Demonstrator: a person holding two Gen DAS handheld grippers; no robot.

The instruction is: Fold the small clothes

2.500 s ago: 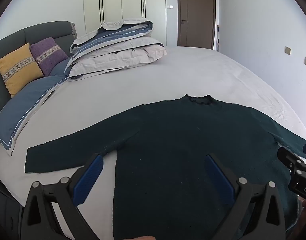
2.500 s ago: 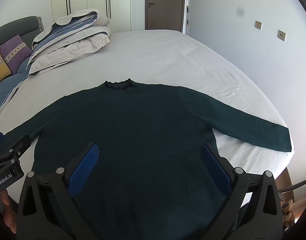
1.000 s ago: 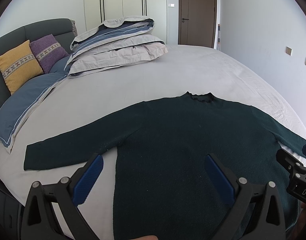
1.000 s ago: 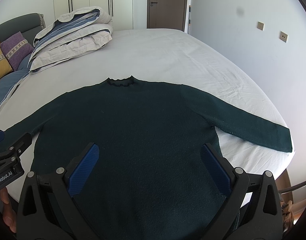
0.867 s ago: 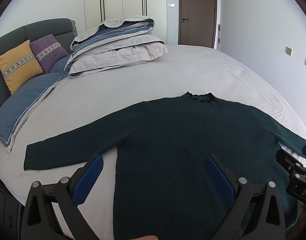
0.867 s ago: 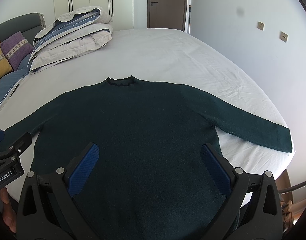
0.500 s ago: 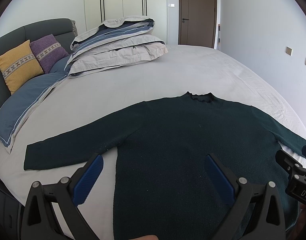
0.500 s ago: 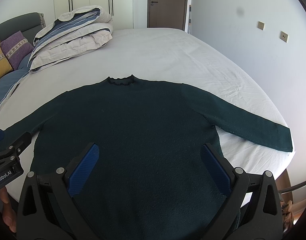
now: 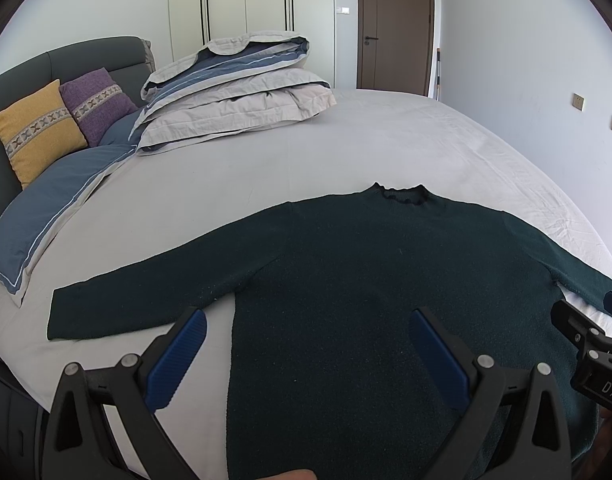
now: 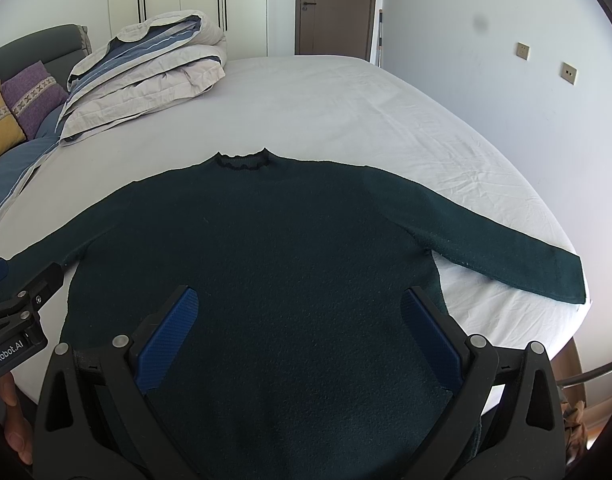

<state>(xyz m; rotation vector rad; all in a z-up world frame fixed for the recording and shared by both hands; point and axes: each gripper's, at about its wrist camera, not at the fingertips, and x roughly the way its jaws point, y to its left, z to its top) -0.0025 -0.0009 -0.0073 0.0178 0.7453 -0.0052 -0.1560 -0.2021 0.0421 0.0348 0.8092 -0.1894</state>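
White-sheeted bed carries the task item. Nearest: left claw and right claw, both spread apart and empty, over the lower body of a dark green sweater lying flat, sleeves out left and right, collar far. Farther left: folded duvet, pillows.
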